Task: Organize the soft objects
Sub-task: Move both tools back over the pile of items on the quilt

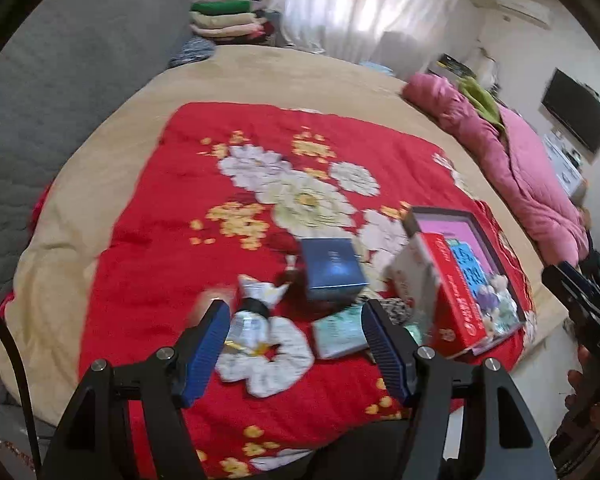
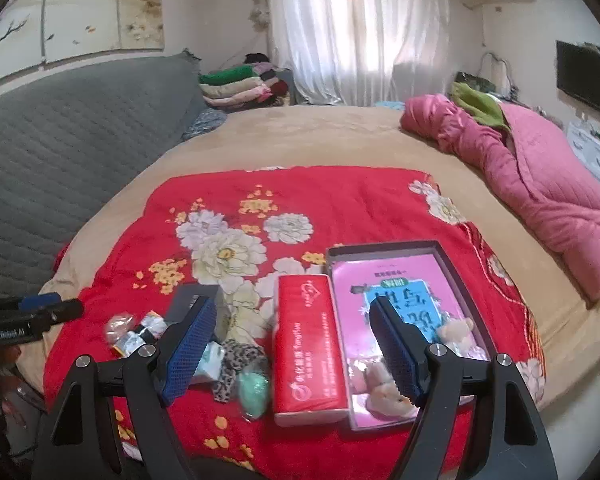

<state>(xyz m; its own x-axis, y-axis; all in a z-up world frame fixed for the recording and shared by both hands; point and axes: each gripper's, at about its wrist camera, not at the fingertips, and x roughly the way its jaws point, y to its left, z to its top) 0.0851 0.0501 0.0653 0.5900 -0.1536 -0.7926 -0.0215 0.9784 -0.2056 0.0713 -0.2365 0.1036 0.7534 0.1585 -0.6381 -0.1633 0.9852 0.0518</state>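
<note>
Tissue pack (image 2: 310, 344) left of tray (image 2: 450, 258), plush toys (image 2: 384, 390) seemingly inside.

Counts, right wrist view unless noted:
- 1 red floral quilt (image 2: 340, 200) spread on the bed, under both tools.
- 1 open grey shallow cardboard box (image 2: 384, 249) ahead of the right tool; inside it 1 pink-and-blue book (image 2: 400, 284) and 2 small beige plush toys (image 2: 456, 330), possibly more, blurred.
- 1 red rectangular tissue pack (image 2: 308, 344) between the right tool's fingers.
- 1 dark blue rectangular carton (image 1: 332, 268) ahead of the left tool.
- 1 leopard-print fabric scrunchie (image 2: 236, 364).
- 1 mint-green soft round item (image 2: 254, 390).
- 1 pale green small packet (image 1: 336, 332).
- A few small wrapped items (image 2: 136, 332) left of the right tool; count unclear.
- 1 stack of folded fabrics (image 2: 240, 84) far ahead.
- 1 pink quilted duvet (image 2: 540, 184) far right.
</note>
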